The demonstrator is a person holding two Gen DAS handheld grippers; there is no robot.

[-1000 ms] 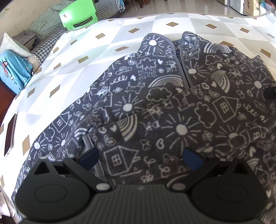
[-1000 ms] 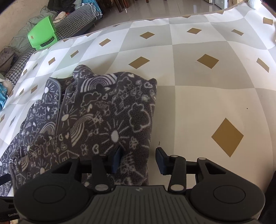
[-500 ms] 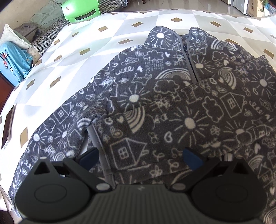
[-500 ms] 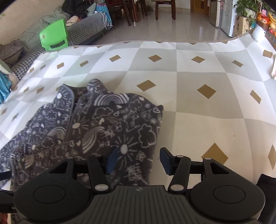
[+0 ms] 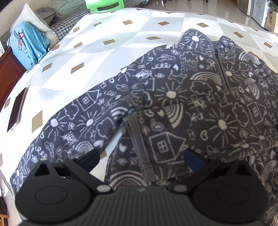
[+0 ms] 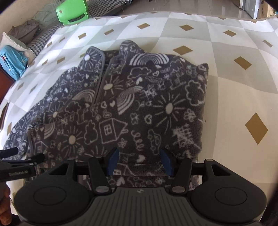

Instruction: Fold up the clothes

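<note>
A dark grey fleece jacket (image 5: pixel 173 93) with white doodles lies collar-away on the diamond-patterned cloth (image 5: pixel 97 57). One sleeve is folded across its chest, and that sleeve's grey cuff (image 5: pixel 139 147) lies below my left gripper (image 5: pixel 141 159). The left gripper's jaws are wide open and hover without pressing on the fabric. The other sleeve (image 5: pixel 74 121) stretches out to the lower left. In the right wrist view the jacket (image 6: pixel 139 104) has a straight folded right edge. My right gripper (image 6: pixel 140 160) is open over the hem, and its blue pads (image 6: pixel 113 160) stay clear of the fleece.
A phone (image 5: pixel 16 111) lies near the cloth's left edge. A green chair (image 6: pixel 73 10), a blue bag (image 5: pixel 29 45) and a checked sofa (image 5: pixel 69 22) stand beyond the far left. Bare cloth (image 6: pixel 243 95) spreads right of the jacket. The left gripper's body (image 6: pixel 19 165) shows at the left edge.
Both grippers have moved left. The right one went from the jacket's right edge to over its body, with its jaws a little wider. The left view now takes in the outstretched sleeve.
</note>
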